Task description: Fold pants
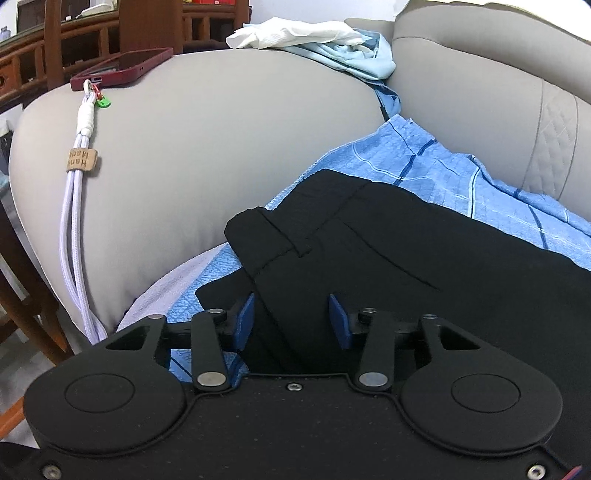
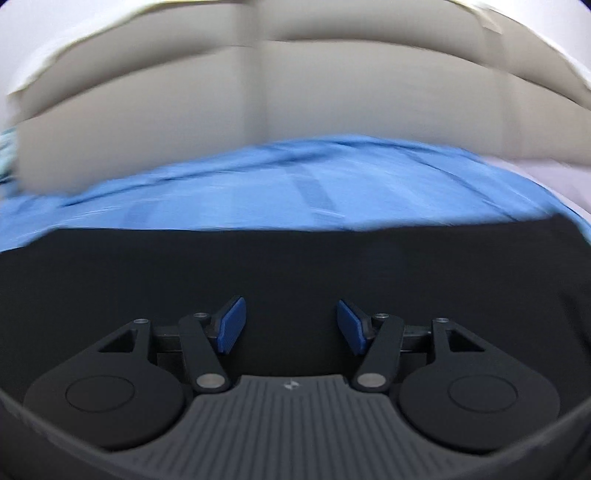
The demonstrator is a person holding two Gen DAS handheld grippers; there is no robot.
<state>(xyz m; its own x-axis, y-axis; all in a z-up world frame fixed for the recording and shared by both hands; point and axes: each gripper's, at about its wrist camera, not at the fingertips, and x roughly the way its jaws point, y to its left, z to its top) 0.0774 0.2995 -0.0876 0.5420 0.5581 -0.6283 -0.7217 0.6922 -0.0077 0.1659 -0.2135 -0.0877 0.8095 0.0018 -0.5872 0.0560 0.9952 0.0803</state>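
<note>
The grey sofa (image 1: 207, 155) fills most of both views, so everything else is placed off that. Spread over its seat is a blue checked blanket (image 1: 436, 173), and the black pants (image 1: 388, 251) lie on top of the blanket, already doubled over, with the waistband end pointing toward the sofa's big rounded armrest. A light blue garment (image 1: 354, 55) with a crumpled white cloth (image 1: 295, 33) on it sits up on top of the armrest, back near the sofa's backrest. Also on the armrest's top, at the outer edge, is a dark red phone (image 1: 122, 68), and its lilac braided strap (image 1: 79, 221) hangs down the armrest's side.

The left gripper (image 1: 291, 319) hangs low over the pants at the sofa's front edge, blue pads apart with black fabric lying between them; can't tell if the pads actually press it. The right gripper (image 2: 291, 323) is over the pants too, jaws spread, nothing pinched. That view is badly motion-blurred.
</note>
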